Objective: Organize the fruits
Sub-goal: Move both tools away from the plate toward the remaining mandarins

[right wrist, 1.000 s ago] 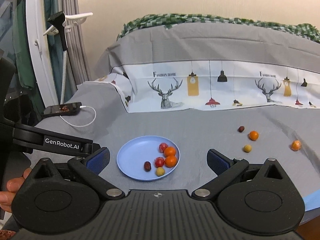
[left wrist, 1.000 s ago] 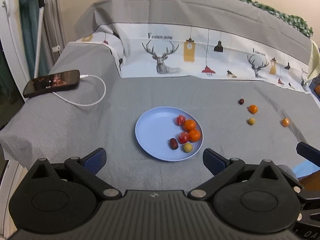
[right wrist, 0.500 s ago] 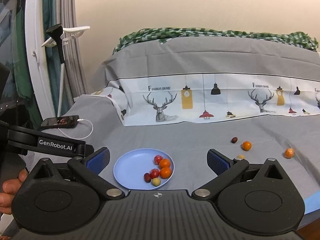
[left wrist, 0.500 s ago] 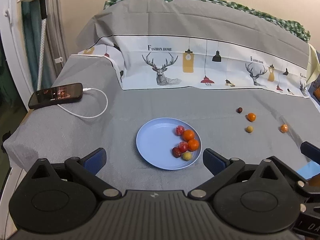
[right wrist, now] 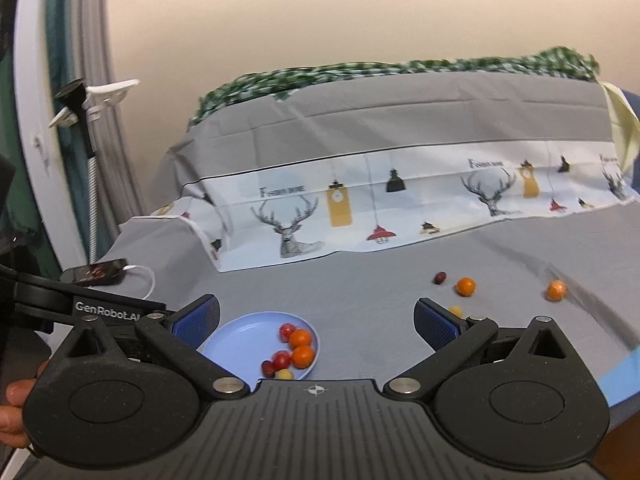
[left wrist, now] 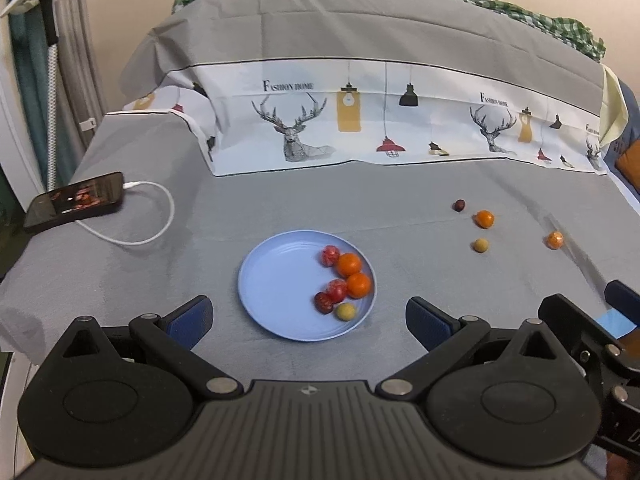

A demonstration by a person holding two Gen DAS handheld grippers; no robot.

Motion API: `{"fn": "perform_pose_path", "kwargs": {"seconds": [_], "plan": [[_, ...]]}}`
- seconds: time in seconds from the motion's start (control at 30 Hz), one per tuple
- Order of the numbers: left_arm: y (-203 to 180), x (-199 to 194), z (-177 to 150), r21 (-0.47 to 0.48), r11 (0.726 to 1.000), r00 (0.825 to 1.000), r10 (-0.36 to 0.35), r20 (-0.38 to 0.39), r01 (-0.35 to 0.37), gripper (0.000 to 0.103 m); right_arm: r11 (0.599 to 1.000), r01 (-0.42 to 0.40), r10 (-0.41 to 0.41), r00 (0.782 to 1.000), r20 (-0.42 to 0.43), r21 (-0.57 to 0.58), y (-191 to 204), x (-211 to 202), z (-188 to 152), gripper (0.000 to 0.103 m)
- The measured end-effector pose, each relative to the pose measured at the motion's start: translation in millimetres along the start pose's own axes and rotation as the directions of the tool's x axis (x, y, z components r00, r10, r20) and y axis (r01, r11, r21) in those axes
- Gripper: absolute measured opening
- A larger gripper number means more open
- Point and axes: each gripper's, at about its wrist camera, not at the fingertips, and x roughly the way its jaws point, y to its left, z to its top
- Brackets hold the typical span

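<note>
Hovering above the grey-covered surface [left wrist: 360, 200], the left gripper [left wrist: 308, 316] has its fingers spread wide and holds nothing; the right gripper [right wrist: 316, 320] is likewise spread and empty. Between the left fingers lies a blue plate [left wrist: 272, 288] carrying 6 small fruits [left wrist: 348, 265] grouped at its right side. Well apart to the right, 4 loose fruits [left wrist: 484, 219] rest on the cloth. A phone [left wrist: 76, 200] with a white cable [left wrist: 156, 220] lies far left.

Plain beige wall [right wrist: 320, 12] behind. Grey cloth [left wrist: 320, 208] over table, printed deer-and-lamp band [left wrist: 384, 124] across raised back. Green checked fabric [right wrist: 400, 70] on top. Teal curtain [left wrist: 24, 60] and white frame [right wrist: 36, 120] at left.
</note>
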Motion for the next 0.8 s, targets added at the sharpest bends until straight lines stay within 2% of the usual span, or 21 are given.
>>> {"fn": "perform_pose_path", "kwargs": {"seconds": [0.17,0.47,0.67,0.8], "plan": [[-19,17,11,0.016,1.0,0.999,-0.02,-0.026,0.02,0.103,0.999,0.036,-0.036,0.999,0.005,0.033,-19,9,1,0.102],[-66,51,41,0.04,0.996,0.995,-0.082,-0.05,0.084,0.103,0.983,0.167,-0.169,0.985,0.02,0.082,-76,24,9,0.102],[-113,95,68,0.095,0.987,0.99,-0.122,-0.074,0.128,0.103,0.954,0.282,-0.281,0.959,-0.026,0.106,-131,52,11,0.102],[-156,141,90,0.131,0.976,0.982,-0.161,-0.103,0.174,0.103,0.921,0.367,-0.362,0.93,-0.064,0.132,-179,87,12,0.102]]}}
